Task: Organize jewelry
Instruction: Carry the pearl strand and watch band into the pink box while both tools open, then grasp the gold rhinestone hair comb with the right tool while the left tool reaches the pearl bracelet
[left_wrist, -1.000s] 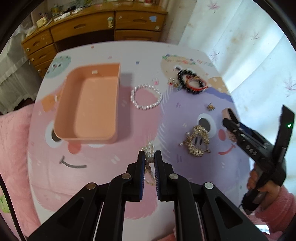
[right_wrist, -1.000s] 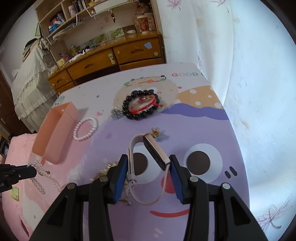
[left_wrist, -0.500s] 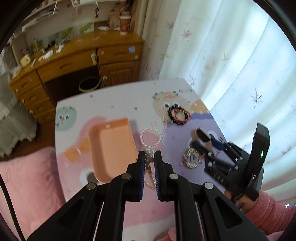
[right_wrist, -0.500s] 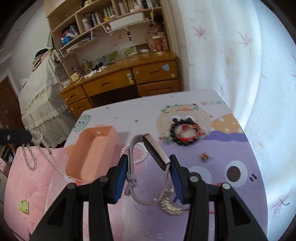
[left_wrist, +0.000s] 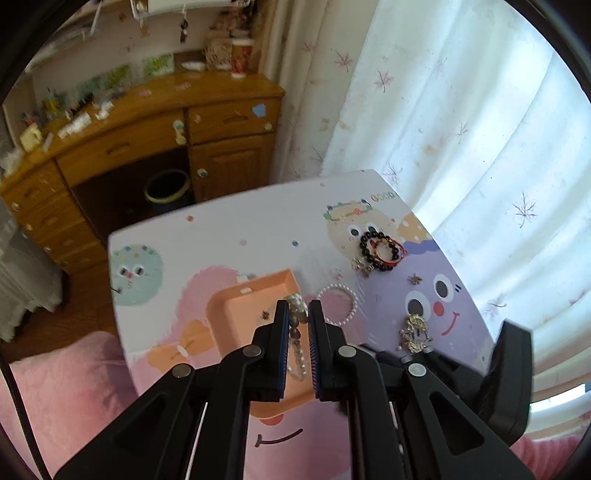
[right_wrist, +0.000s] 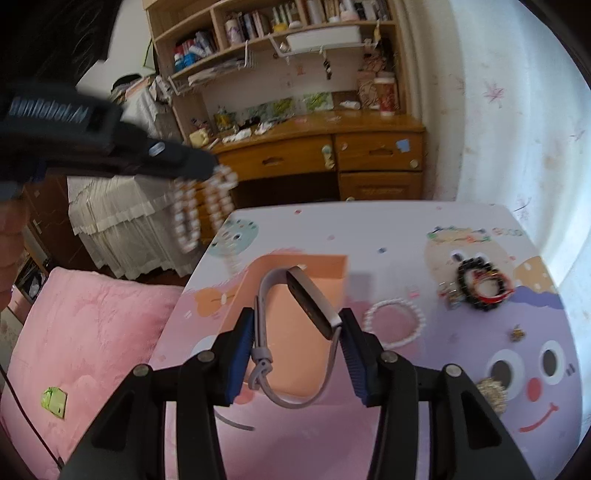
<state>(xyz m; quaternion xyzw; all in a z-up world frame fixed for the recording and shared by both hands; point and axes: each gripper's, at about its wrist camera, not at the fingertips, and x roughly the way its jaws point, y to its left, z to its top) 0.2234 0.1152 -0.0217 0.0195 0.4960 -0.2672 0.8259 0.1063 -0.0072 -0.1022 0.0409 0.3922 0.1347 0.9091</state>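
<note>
My left gripper (left_wrist: 295, 314) is shut on a pearl necklace (left_wrist: 297, 325) and holds it high above the orange tray (left_wrist: 240, 314); the necklace also hangs at upper left in the right wrist view (right_wrist: 199, 206). My right gripper (right_wrist: 295, 328) is shut on a smart band with a pale strap (right_wrist: 310, 306), above the tray (right_wrist: 291, 332). On the table lie a pearl bracelet (right_wrist: 393, 325), a black bead bracelet with a red one (right_wrist: 480, 282), a gold brooch (left_wrist: 415, 332) and a small gold charm (right_wrist: 517, 333).
The table has a cartoon-print cloth (left_wrist: 229, 236). A wooden desk with drawers (left_wrist: 147, 144) stands behind it, a white curtain (left_wrist: 461, 129) to the right and pink bedding (right_wrist: 81, 332) to the left.
Both grippers have risen and moved left over the tray, each still carrying its piece. The left gripper now appears near the right one at upper left.
</note>
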